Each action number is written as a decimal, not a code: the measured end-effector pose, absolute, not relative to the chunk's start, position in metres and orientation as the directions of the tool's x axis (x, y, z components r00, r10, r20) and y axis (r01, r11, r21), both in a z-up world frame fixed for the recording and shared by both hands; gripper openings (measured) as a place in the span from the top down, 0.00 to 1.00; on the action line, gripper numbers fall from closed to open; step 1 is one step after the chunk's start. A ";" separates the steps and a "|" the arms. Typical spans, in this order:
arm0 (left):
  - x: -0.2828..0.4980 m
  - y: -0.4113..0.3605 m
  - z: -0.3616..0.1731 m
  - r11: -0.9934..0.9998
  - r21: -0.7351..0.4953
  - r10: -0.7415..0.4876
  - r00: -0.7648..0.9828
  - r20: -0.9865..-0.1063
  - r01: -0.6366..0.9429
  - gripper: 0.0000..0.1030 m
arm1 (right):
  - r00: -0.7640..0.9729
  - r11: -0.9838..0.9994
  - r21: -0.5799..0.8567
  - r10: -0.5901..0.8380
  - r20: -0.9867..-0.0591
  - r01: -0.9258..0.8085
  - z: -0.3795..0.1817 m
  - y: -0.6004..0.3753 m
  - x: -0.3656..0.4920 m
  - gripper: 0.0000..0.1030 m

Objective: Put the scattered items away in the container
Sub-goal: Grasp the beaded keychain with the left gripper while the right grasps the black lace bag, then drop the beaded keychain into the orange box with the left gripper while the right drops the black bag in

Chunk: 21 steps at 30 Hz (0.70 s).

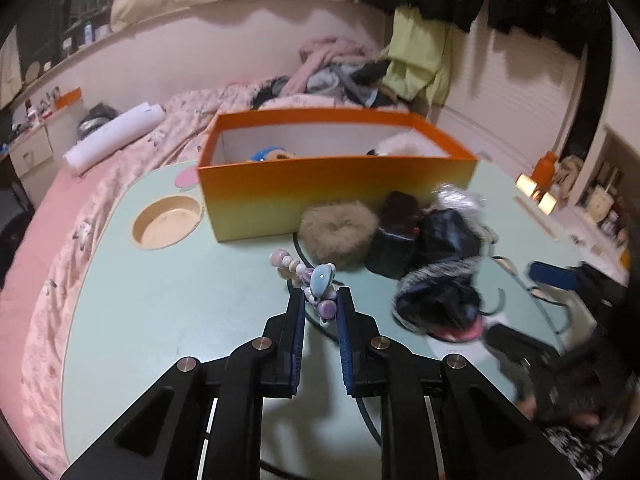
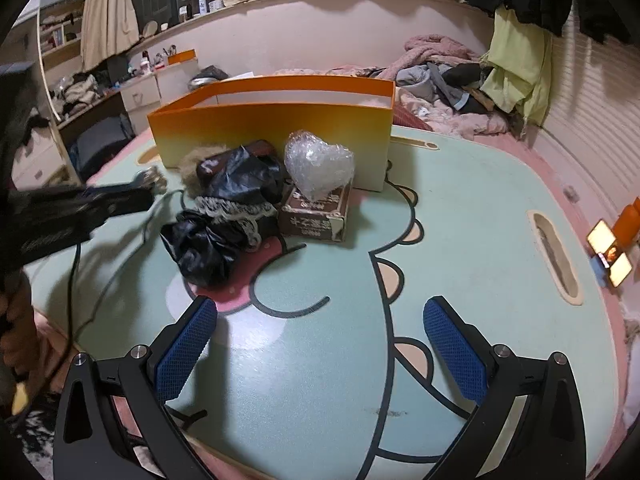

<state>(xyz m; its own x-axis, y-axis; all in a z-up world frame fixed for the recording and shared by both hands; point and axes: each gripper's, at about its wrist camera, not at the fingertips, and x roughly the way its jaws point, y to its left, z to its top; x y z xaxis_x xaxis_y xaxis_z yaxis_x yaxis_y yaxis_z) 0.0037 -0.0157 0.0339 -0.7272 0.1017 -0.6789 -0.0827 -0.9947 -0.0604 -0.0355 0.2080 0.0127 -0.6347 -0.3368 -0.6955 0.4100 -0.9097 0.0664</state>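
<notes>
1. The left claw point(image 1: 320, 300) is pinched shut on a string of pastel beads point(image 1: 310, 280), holding it just above the table point(image 1: 160, 300), in front of the orange box point(image 1: 336, 192).
2. The right claw point(image 2: 320, 344) stands wide open with nothing between its pads, hovering over bare table.
3. The beads look light but loose and bumpy, so the strand will likely dangle and swing. I judge a grip across the thick middle cluster safest, since smooth round beads could slip out.
4. One fluffy tan scrunchie point(image 1: 338, 232) lies against the box wall. It looks soft and squashy and should be easy to pinch anywhere.
5. Two crumpled black plastic bags point(image 2: 216, 240) lie beside it with a strip of lace trim point(image 2: 236, 208) between them. Both are limp, so a bunched fold makes the best hold.
6. One bubble-wrap heart point(image 2: 318, 164) sits on one small brown carton point(image 2: 316, 216). The heart is light and slippery, the carton stiff and best taken by its sides.
7. One dark glossy case point(image 1: 394, 232) is partly hidden.
8. At least two plush things already show inside the box.
</notes>
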 end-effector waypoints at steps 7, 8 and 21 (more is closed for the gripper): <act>0.032 -0.023 0.041 -0.993 -0.091 0.117 -0.751 -0.649 -0.076 0.86 | -0.609 -0.868 0.215 -0.473 -0.637 0.449 0.038 0.200 -0.045 0.00; 0.032 -0.023 0.041 -0.993 -0.094 0.118 -0.752 -0.649 -0.074 0.86 | -0.602 -0.865 0.222 -0.478 -0.639 0.450 0.039 0.195 -0.048 0.00; 0.031 -0.028 0.045 -0.990 -0.118 0.132 -0.762 -0.634 -0.074 0.85 | -0.460 -0.792 0.287 -0.562 -0.688 0.539 0.030 0.163 -0.056 0.73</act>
